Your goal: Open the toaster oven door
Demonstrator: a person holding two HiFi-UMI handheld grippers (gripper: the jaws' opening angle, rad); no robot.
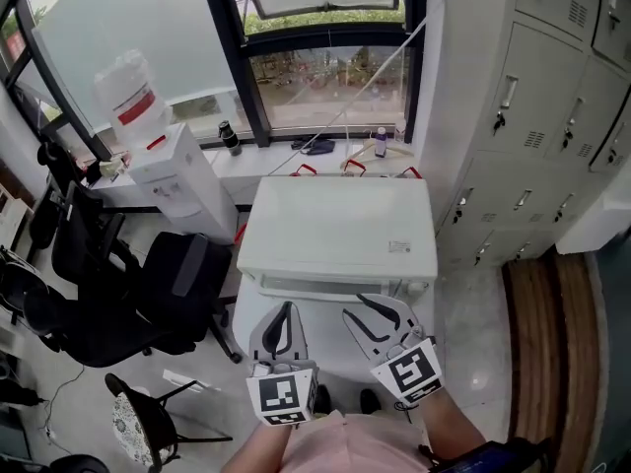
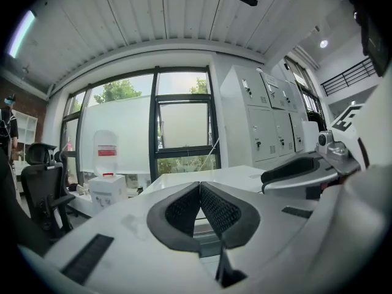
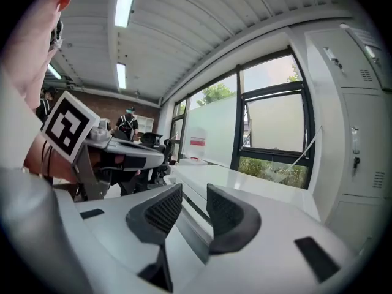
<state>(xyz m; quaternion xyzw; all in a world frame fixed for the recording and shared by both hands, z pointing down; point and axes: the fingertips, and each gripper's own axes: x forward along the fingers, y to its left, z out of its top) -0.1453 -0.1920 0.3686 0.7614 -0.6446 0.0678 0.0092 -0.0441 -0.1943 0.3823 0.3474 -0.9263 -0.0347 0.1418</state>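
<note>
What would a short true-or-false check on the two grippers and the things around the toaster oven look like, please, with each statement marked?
1. In the head view, the water dispenser stands to the left of the toaster oven. True.
2. The left gripper has its jaws together with nothing between them. True.
3. The right gripper is clamped on the toaster oven's handle. False: its jaws are apart and empty, and it is held in front of the oven.
4. The lockers stand to the left of the toaster oven. False: they line the wall to its right.
</note>
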